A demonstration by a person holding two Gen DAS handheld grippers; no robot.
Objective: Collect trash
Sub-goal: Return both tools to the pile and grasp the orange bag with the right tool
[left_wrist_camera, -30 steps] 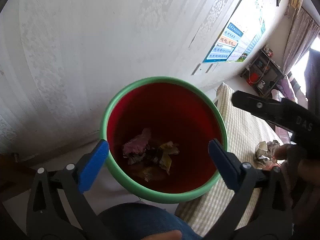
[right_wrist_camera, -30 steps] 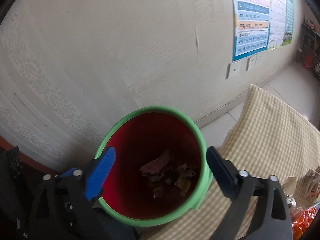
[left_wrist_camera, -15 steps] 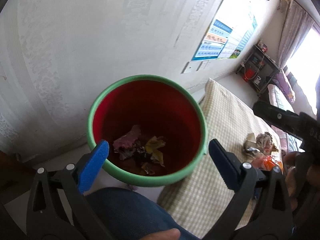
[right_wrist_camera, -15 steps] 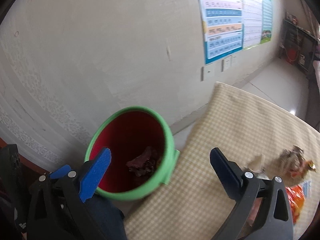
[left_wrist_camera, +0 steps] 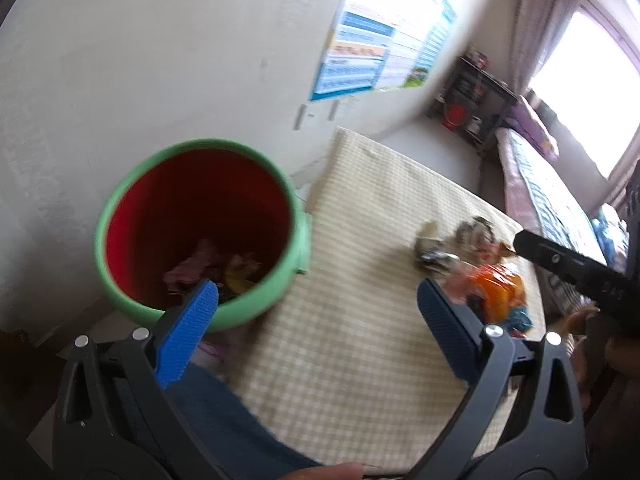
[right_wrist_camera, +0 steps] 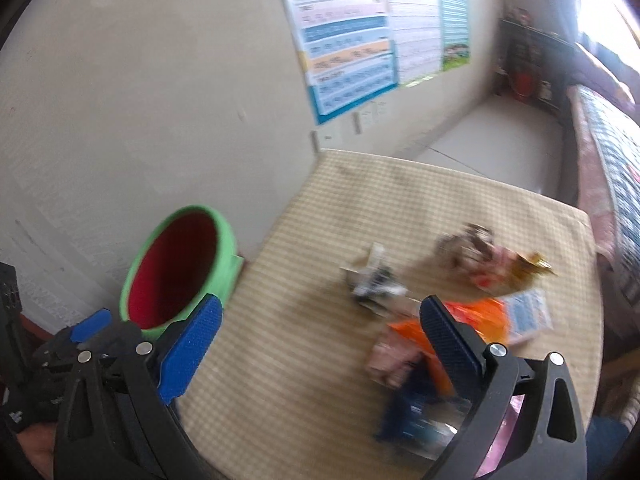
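Observation:
A red bucket with a green rim (left_wrist_camera: 200, 236) (right_wrist_camera: 180, 272) stands beside the checked table (left_wrist_camera: 360, 340) (right_wrist_camera: 320, 280) and holds crumpled wrappers (left_wrist_camera: 216, 272). On the table lies a heap of trash: an orange packet (left_wrist_camera: 496, 292) (right_wrist_camera: 476, 316), a crumpled white piece (right_wrist_camera: 372, 280) (left_wrist_camera: 432, 248), a brown wrapper (right_wrist_camera: 480, 252), a blue packet (right_wrist_camera: 416, 412). My left gripper (left_wrist_camera: 316, 316) stands open over the table edge near the bucket. My right gripper (right_wrist_camera: 320, 328) is open above the table, the heap by its right finger; the left wrist view shows it at right (left_wrist_camera: 576, 272).
A pale wall with a blue chart poster (right_wrist_camera: 352, 40) rises behind the bucket. A dark shelf (left_wrist_camera: 476, 96) stands in the far corner and a patterned bed or sofa (left_wrist_camera: 560, 208) runs along the right. A blue trouser leg (left_wrist_camera: 208, 412) lies below the left gripper.
Both grippers have swung away from over the bucket to the right, above the table. The bucket slid to the left of both views and the trash heap came into view.

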